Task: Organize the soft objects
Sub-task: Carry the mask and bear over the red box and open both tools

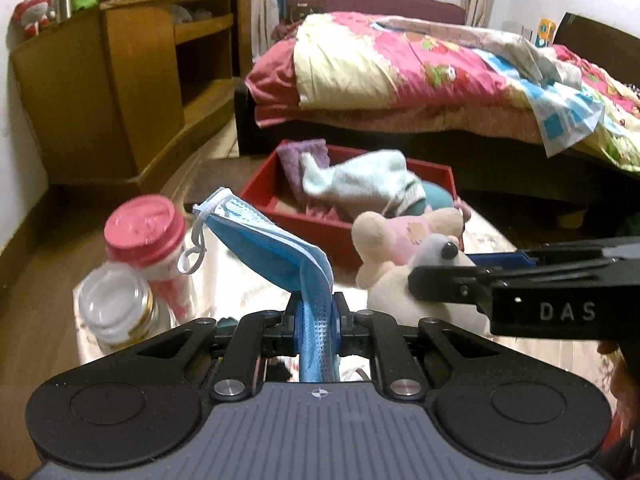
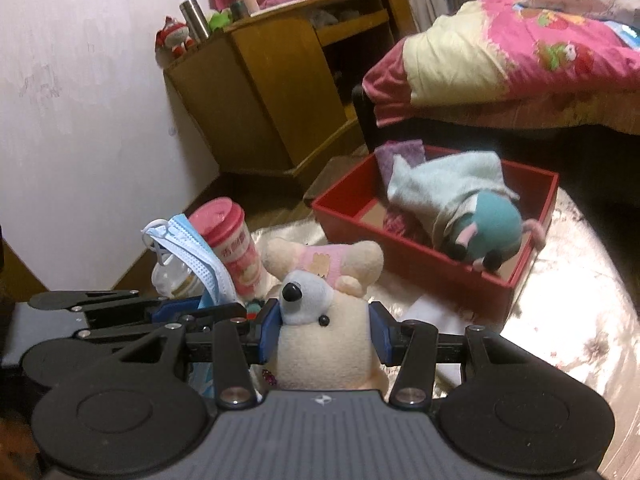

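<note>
Left wrist view: the left gripper (image 1: 316,316), closed tight, pinches a blue face mask (image 1: 276,240) held above the desk (image 1: 492,236), short of the red box (image 1: 320,222). Right wrist view: the right gripper (image 2: 325,332) clamps a cream plush dog (image 2: 320,336) by the head; carrying both over the box and releasing appears next.

Left gripper (image 1: 316,320) and right gripper (image 2: 326,334): black linkage arms, silver screws, blue pads. Grey ribbed housing with round black caps. Side plate marked "DAS".
</note>
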`<action>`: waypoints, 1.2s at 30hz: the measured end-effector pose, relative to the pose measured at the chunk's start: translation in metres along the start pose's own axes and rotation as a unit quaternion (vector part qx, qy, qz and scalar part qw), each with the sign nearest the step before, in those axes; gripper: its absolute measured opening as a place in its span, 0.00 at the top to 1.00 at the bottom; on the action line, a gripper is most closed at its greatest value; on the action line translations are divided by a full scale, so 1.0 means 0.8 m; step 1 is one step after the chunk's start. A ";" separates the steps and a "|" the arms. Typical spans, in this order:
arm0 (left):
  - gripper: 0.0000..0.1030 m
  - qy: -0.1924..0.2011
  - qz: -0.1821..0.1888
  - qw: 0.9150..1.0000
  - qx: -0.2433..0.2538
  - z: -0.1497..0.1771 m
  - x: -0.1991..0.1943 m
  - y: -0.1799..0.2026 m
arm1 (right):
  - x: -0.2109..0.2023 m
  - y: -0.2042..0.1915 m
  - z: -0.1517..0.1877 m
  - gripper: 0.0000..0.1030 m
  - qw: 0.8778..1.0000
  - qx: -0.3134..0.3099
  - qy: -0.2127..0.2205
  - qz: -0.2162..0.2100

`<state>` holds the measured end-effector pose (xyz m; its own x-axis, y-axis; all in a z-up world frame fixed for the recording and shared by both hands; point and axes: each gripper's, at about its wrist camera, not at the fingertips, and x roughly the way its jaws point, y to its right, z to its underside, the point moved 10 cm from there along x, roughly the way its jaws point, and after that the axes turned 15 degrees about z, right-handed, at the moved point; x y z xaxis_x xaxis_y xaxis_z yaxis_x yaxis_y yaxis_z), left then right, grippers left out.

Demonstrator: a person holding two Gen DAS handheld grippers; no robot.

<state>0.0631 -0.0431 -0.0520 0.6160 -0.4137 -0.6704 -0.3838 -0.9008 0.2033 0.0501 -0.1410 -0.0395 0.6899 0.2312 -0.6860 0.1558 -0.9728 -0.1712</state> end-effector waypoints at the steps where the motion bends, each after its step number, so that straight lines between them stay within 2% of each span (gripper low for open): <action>1: 0.89 0.003 0.001 1.000 0.001 -0.005 0.000 0.001 | -0.003 0.002 -0.003 0.80 1.000 0.000 0.005 0.002; 9: 0.88 0.030 -0.001 0.999 0.011 -0.047 0.010 0.007 | -0.015 0.018 -0.030 0.80 0.999 0.015 0.036 0.012; 18: 0.88 0.053 -0.008 0.998 0.020 -0.098 0.030 0.003 | -0.021 0.040 -0.086 0.80 0.996 0.033 0.079 0.030; 25: 0.88 0.056 -0.015 0.998 0.018 -0.132 0.064 -0.009 | 0.014 0.059 -0.115 0.80 0.995 0.031 0.076 0.053; 36: 0.87 0.041 -0.034 0.999 0.000 -0.165 0.148 -0.041 | 0.087 0.086 -0.163 0.80 0.993 0.023 0.072 0.087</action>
<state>0.2391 -0.0801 -0.0435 0.6944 -0.3606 -0.6227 -0.3386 -0.9273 0.1593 0.2014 -0.1933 -0.0070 0.7983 0.0532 -0.5999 -0.0039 -0.9956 -0.0935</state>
